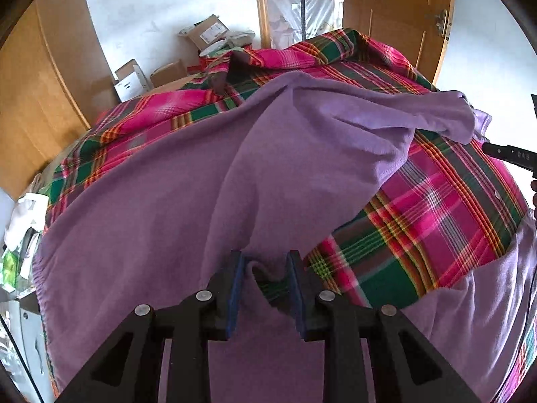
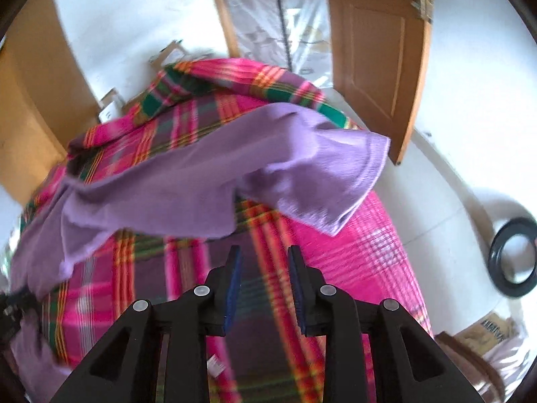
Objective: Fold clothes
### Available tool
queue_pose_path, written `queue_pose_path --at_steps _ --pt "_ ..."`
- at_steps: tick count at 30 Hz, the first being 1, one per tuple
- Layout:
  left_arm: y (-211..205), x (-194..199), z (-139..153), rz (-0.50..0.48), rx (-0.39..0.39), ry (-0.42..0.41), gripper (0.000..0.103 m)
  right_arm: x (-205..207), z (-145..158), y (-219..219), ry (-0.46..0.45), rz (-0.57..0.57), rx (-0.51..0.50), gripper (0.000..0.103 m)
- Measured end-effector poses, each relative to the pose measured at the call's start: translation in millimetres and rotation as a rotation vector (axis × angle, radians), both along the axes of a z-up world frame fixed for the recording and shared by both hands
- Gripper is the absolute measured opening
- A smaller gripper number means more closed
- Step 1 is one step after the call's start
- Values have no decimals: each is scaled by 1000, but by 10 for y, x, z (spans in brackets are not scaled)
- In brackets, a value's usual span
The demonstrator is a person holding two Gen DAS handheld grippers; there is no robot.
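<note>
One purple garment (image 1: 201, 174) lies on one plaid cloth (image 1: 436, 208), its fold between the left hand-held gripper (image 1: 265, 268)'s parted fingers; right hand-held gripper (image 2: 263, 265) gapes empty.

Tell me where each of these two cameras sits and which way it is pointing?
Left wrist: sits on the left gripper, looking along its fingers over the purple garment; a fold lies between the parted fingers.
Right wrist: sits on the right gripper, facing the plaid cloth and wooden door; fingers open and empty.
Shared: purple garment, plaid cloth, door.
</note>
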State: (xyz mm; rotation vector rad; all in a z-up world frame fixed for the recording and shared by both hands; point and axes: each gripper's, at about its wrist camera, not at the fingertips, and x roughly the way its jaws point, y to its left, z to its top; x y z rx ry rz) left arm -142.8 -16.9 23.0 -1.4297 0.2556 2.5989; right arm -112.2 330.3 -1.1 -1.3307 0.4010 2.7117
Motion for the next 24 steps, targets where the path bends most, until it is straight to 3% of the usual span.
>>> queue_pose_path --at_steps 3,6,10,13,16,21,24 --pt "35 -86 -44 4 -13 -4 26 -79 -42 188 9 -58 -96 28" --pt "98 -144 -87 -5 -22 -5 26 -127 -27 247 37 -104 -58 28" --pt "102 -186 -107 -9 -13 -4 26 -166 -5 110 50 -30 -65 28" --pt "82 -199 -92 10 9 -18 26 -156 18 -8 63 15 -144 28" --pt "151 -143 -53 -40 21 4 26 -164 10 -74 47 41 -236 28" --pt "241 -160 -55 -67 10 13 26 -209 -22 -216 36 73 -250 28" --pt "341 -174 -89 -95 -45 29 26 -269 -70 -235 19 65 -236 28"
